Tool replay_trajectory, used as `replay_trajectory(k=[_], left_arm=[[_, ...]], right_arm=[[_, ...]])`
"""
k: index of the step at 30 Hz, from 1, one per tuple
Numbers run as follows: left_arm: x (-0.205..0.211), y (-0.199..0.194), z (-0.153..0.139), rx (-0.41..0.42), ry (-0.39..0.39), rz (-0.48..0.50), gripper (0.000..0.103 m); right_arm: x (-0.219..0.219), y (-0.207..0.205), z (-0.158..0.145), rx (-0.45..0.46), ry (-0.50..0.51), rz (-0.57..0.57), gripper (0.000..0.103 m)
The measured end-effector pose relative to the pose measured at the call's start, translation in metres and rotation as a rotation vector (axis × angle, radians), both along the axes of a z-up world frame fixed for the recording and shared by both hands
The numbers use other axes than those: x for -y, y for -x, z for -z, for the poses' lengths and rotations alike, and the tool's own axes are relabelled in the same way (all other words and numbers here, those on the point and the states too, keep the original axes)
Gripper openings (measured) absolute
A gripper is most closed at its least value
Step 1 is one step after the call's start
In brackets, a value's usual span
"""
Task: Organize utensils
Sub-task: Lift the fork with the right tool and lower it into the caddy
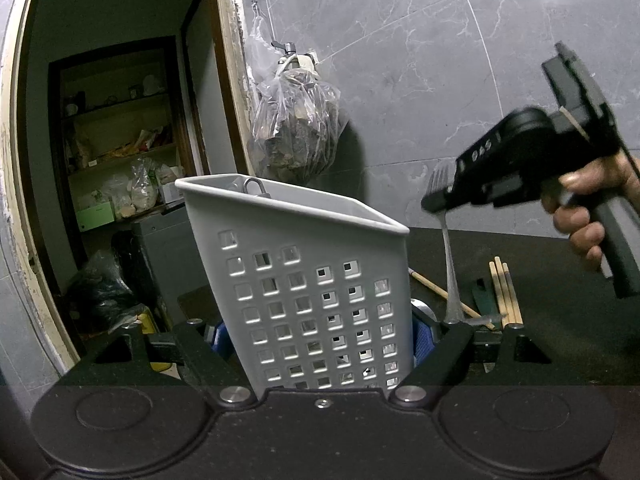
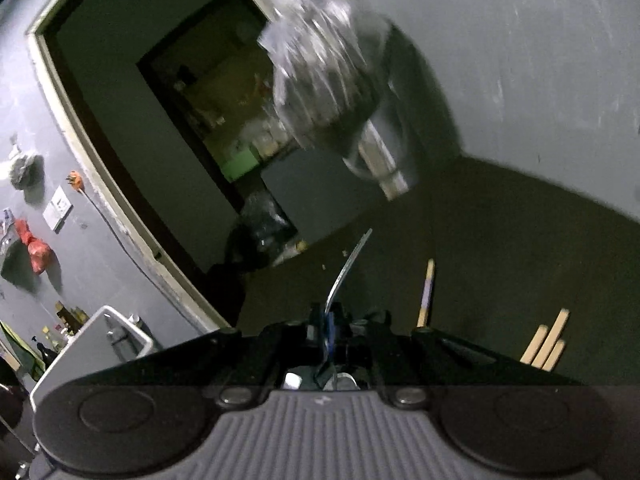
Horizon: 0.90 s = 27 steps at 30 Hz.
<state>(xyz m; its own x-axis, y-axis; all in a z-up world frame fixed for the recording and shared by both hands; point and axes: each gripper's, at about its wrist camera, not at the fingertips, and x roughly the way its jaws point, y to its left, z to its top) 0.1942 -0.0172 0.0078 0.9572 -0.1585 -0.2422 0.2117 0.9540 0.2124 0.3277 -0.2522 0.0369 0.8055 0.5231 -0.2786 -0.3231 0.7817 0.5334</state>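
One grey perforated utensil caddy [image 1: 316,280], and the left gripper [image 1: 324,344] has it clamped, blue pads pressed to both side walls, the caddy leaning a little with its open top towards the wall. One metal hook [image 1: 253,188] shows inside its far rim.

One fork [image 1: 446,240] is up in the air: the right gripper [image 1: 434,202] has its jaws pinched tight on it just below the tines, prongs pointing up, handle hanging down over the dark table [image 1: 560,280]. From the right wrist view the fork [image 2: 344,272] juts forward out of the closed jaws.

Four wooden chopsticks are counted on the table: three lying together [image 1: 505,292] to the right, one [image 1: 440,292] lying slantwise nearer the caddy. A green-handled item [image 1: 482,294] lies between them, too hidden to name.

The fork sits level with the caddy's rim and to its right, with clear air between. Behind, one plastic bag [image 1: 296,136] hangs on the tiled wall, just beyond the caddy's back edge; the doorway [image 1: 120,140] opens to the left.
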Motion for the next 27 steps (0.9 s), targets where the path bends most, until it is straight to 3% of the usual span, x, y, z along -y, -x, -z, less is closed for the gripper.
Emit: replay_trajectory(k=[14,21,27], left_arm=[[-0.001,-0.001,0.000,-0.002,-0.001,-0.001,0.081],[0.001,0.000,0.001,-0.001,0.002,-0.006,0.081],[0.002,0.000,0.002,-0.001,0.004,-0.008,0.081]], right_arm=[[-0.006,0.054,-0.049,0.312,0.043,0.083,0.003],[-0.027,0.080,-0.090,0.485,0.012,0.002,0.003],[-0.049,0.087,-0.104,0.534,-0.011,-0.086,0.003]])
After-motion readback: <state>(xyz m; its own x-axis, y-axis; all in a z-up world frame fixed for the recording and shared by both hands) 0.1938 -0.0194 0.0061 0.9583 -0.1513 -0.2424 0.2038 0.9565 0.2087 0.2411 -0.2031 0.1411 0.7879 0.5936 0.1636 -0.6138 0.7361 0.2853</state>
